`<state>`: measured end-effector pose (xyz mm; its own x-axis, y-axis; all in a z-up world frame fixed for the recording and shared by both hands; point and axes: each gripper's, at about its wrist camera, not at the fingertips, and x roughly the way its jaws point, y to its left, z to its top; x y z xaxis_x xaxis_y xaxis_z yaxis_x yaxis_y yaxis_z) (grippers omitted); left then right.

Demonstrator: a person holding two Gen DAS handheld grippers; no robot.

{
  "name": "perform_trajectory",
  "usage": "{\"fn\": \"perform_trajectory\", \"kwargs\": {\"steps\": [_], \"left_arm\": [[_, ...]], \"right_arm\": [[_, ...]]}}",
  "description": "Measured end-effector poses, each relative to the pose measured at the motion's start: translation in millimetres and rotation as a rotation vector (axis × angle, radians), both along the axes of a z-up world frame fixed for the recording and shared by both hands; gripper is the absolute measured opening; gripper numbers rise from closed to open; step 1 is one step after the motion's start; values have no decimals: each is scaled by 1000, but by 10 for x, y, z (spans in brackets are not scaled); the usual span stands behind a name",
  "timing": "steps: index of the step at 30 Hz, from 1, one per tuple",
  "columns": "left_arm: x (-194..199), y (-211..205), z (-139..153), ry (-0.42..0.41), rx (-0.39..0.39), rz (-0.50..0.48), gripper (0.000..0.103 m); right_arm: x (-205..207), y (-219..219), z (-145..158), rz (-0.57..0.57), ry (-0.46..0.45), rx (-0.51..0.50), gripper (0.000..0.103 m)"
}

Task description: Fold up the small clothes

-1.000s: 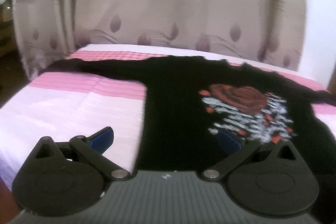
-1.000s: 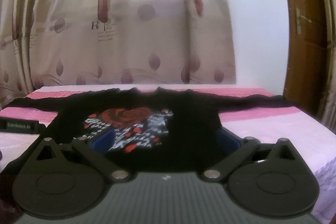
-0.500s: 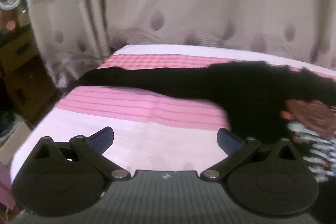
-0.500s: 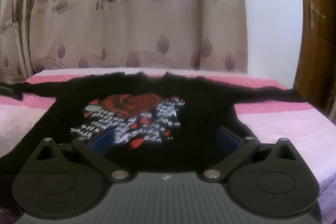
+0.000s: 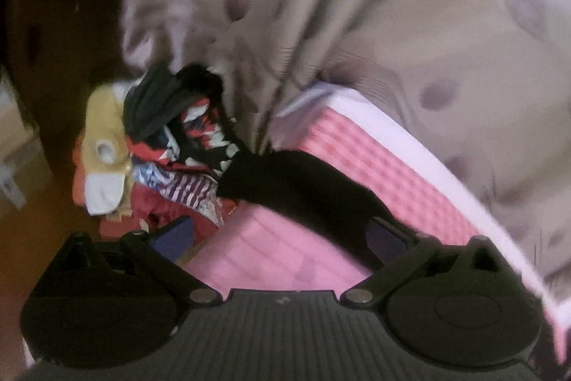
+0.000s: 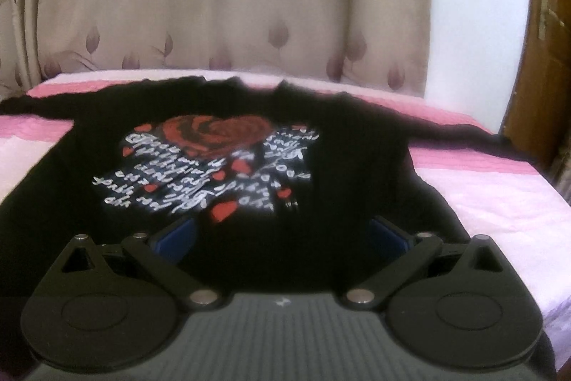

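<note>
Left claw has swung out to the shirt's sleeve at the bed edge, wide open; right claw hovers open over the black shirt.

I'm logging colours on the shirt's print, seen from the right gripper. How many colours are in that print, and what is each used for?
Print on the black shirt:
Red: 1 (rose and small hearts)
White: 1 (script lettering)
Total: 2 colours

Left tool, right tool: black linkages, blue pads, silver pivot screws, ribbed grey housing.
</note>
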<state>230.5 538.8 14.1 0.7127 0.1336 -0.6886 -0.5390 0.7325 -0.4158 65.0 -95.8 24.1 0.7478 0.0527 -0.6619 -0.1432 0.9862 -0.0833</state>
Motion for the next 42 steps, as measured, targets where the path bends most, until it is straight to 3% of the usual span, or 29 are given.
{"fn": "perform_trajectory", "kwargs": {"steps": [4, 7, 9, 10, 11, 12, 14, 18, 22, 25, 28, 30, 32, 35, 38, 40, 42], "left_arm": [[301, 290, -219, 48, -103, 11, 101], [485, 306, -289, 78, -82, 23, 92], [595, 316, -323, 99, -56, 42, 63], [585, 339, -327, 46, -102, 52, 52], [578, 350, -298, -1, -132, 62, 24], [589, 334, -256, -19, -135, 63, 14], [542, 177, -81, -46, -40, 65, 11], [11, 99, 88, -214, 21, 23, 13], [-387, 224, -194, -144, -2, 27, 17], [-583, 351, -438, -86, -29, 75, 35], [-837, 415, -430, -105, 36, 229, 56], [-960, 426, -326, -137, 51, 302, 87], [-1036, 262, -126, -200, 75, 334, 87], [-790, -294, 187, -193, 220, 208, 87], [-511, -1137, 346, -175, 359, 18, 87], [-389, -1632, 324, -154, 384, -67, 87], [-278, -2088, 235, -160, 352, -141, 87]], "right_arm": [[58, 23, -33, -9, 16, -25, 103], [71, 47, -51, -11, 26, -46, 103], [77, 69, -71, -9, 33, -57, 103], [81, 81, -77, -11, 33, -69, 103], [84, 91, -82, -9, 35, -73, 103], [92, 101, -88, -8, 36, -77, 103], [104, 122, -88, -5, 35, -80, 103], [105, 150, -96, 6, 29, -81, 103], [95, 134, -102, 10, 33, -68, 103], [93, 100, -92, 7, 30, -51, 103], [96, 59, -54, 1, 29, -24, 103], [104, -4, -10, -8, 18, 10, 103], [119, -139, 62, -29, 5, 69, 103], [212, -507, 176, -101, 1, 212, 103], [417, -1149, 248, -226, 7, 410, 103], [589, -1709, 258, -334, 4, 529, 103], [769, -2197, 233, -415, -2, 563, 102]]}}
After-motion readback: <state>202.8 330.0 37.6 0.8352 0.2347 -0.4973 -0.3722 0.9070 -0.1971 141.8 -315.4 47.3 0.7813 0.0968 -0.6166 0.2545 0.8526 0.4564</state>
